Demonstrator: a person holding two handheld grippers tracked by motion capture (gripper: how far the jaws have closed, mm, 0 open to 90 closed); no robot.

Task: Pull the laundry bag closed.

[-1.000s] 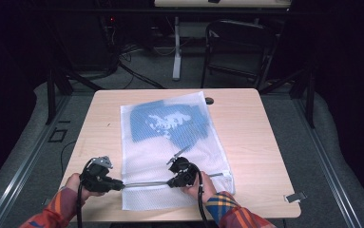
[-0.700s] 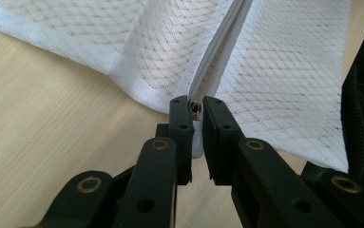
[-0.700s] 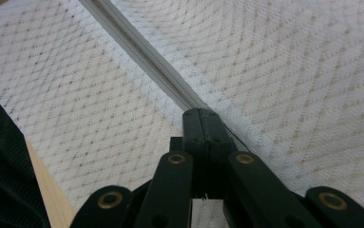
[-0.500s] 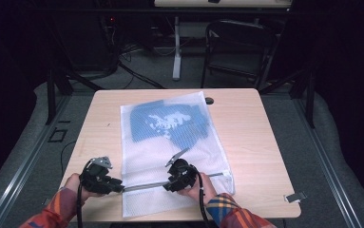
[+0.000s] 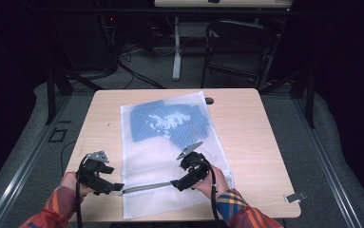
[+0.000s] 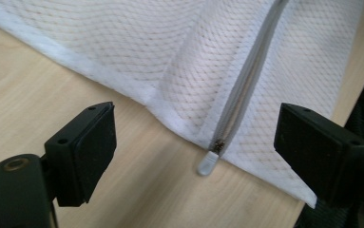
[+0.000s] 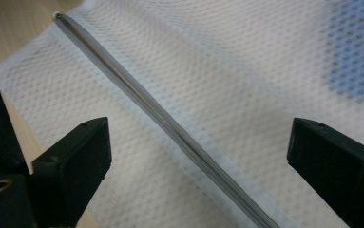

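You have a small dark round object (image 5: 209, 100) near the table's (image 5: 265, 142) far edge, a grey clip-like piece (image 5: 295, 196) at its near right corner, and a black chair (image 5: 239, 47) on the floor beyond.

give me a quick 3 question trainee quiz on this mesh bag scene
1. True or false: the left tongs are shut on the zipper pull.
2. What colour is the item inside the mesh laundry bag?
3. The zipper lies between the jaws of the right tongs, which are: A open, B shut.

Key: 1 false, both jaws stand apart from the pull. 2 blue. 3 A.
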